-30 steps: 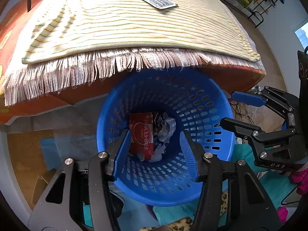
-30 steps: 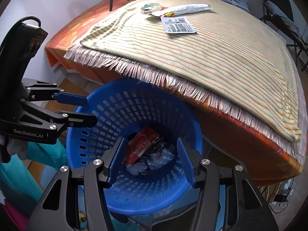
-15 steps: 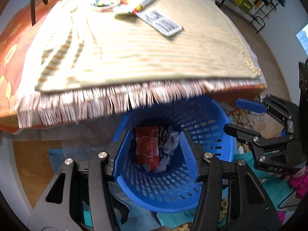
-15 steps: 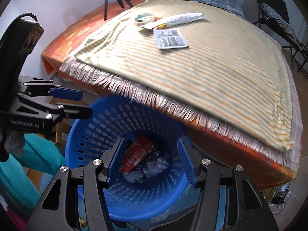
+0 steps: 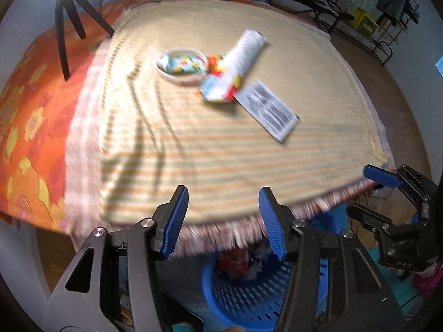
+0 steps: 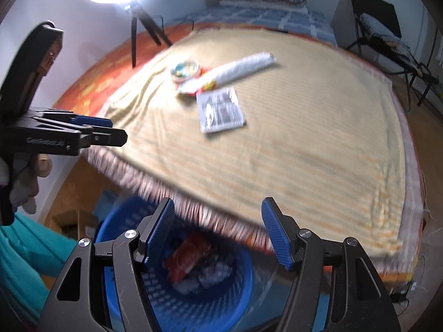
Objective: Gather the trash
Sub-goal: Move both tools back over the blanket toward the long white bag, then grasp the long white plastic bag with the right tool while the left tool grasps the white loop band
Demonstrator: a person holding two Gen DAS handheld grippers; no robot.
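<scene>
Left wrist view: left tongs point(image 5: 223, 218) apart, empty, above blue basket point(image 5: 249, 298). Right tongs point(image 6: 218, 232) just widened, nothing between. Printed sachet point(image 5: 267, 109) on striped blanket point(image 5: 193, 149) beyond basket, nearest; long axis slanting away toward white wrapper point(image 5: 241, 63). Right side closer.

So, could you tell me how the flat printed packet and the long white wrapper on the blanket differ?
The printed packet is a flat rectangle covered in black print; the long white wrapper is a narrow tube shape with colourful print at one end. The packet lies nearer the fringed edge; the wrapper lies farther back, beside the round lid. Both rest on the striped blanket, not yet binned.
</scene>
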